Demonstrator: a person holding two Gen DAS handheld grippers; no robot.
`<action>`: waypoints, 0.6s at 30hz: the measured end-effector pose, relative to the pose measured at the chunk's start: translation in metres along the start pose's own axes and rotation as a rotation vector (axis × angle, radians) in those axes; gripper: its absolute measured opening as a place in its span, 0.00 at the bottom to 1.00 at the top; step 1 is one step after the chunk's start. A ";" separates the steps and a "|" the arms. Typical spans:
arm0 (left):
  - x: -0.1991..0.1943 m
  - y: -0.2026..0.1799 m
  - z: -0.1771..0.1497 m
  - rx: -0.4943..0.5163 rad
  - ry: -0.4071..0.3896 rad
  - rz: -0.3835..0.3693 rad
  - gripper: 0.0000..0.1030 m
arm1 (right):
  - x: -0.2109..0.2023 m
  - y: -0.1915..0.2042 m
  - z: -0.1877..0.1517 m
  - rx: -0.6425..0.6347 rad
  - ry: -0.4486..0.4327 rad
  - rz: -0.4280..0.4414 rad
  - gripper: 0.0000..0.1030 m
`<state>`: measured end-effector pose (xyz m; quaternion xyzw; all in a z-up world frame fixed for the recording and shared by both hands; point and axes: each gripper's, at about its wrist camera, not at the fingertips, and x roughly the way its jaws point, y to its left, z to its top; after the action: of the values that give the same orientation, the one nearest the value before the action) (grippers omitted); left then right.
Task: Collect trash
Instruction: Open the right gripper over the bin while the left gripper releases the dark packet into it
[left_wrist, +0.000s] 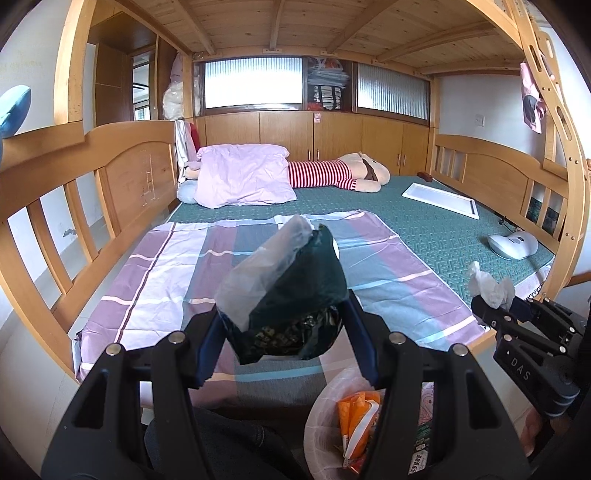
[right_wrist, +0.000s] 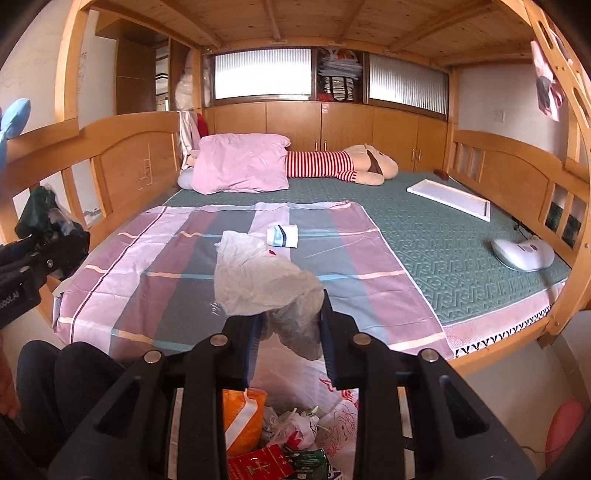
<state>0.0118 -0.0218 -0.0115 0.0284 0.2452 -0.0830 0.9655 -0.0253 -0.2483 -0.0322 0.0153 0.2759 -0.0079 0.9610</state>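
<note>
the left gripper (left_wrist: 284, 325) is clamped about halfway open on a dark green snack wrapper (left_wrist: 295, 291) with a pale, cloudy flap of plastic sticking up from it; the pads press on the crumpled pack from both sides. the right gripper (right_wrist: 291, 325) is nearly closed, pinching a wad of crumpled white tissue (right_wrist: 258, 277) that balloons out above its fingertips. both point somewhat downward, over the near edge of the bed.

directly below them sits an open white plastic trash bag (right_wrist: 343, 417), already holding an orange packet (right_wrist: 242, 417), a red carton (right_wrist: 258, 467), a green carton and more balled paper. so a good share of the collecting looks done, and these two pieces appear ready to be dropped in.

what seems left on the bed: a small white and blue packet (right_wrist: 282, 236) lying on the striped sheet (right_wrist: 147, 266), well beyond the tissue. the white tray (right_wrist: 448, 199) and the white device (right_wrist: 524, 253) on the green mat do not look like trash, though i cannot be sure.
</note>
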 end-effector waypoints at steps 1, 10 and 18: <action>0.000 -0.001 0.000 0.004 -0.002 -0.002 0.59 | 0.000 0.000 0.000 -0.001 0.000 0.003 0.28; 0.002 -0.002 -0.004 0.013 0.003 -0.007 0.59 | 0.015 -0.003 -0.019 -0.032 0.088 0.011 0.28; 0.006 -0.005 -0.007 0.017 0.015 -0.015 0.59 | 0.026 -0.018 -0.040 -0.024 0.175 -0.007 0.28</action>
<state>0.0125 -0.0270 -0.0205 0.0353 0.2518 -0.0919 0.9628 -0.0248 -0.2652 -0.0803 0.0034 0.3589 -0.0065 0.9334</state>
